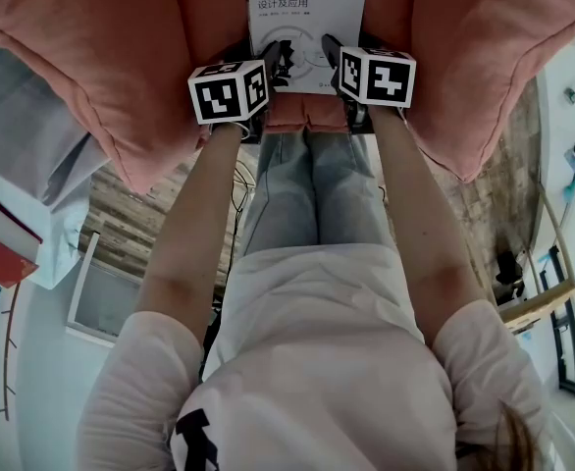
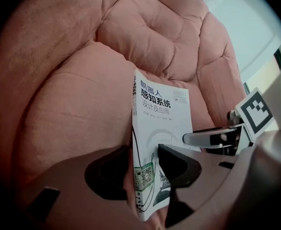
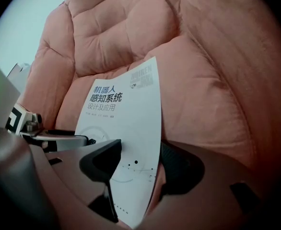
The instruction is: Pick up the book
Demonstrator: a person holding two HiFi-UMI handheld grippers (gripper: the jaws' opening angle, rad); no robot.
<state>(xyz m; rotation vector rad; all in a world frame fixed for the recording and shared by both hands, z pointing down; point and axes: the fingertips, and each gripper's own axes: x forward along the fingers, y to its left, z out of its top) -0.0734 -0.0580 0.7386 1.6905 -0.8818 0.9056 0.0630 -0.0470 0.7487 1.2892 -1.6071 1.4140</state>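
**Left gripper view: book straddled, not clamped**

The left gripper (image 2: 143,169) and right gripper (image 3: 140,159) both gape wide. Each sits astride one edge of the book (image 2: 159,109), not pinching it. Closing unevenly over the soft cushion (image 2: 73,104) could twist it loose.

White book (image 3: 123,114) lies on pink sofa (image 3: 203,90), its edge between the right tool's (image 3: 141,148) parted jaws.

Left arm (image 1: 191,238) and right arm (image 1: 417,226) stretched forward, roughly parallel. Left claw (image 1: 280,65) and right claw (image 1: 333,55) close together, pitched steeply down. Jaws of both apart.
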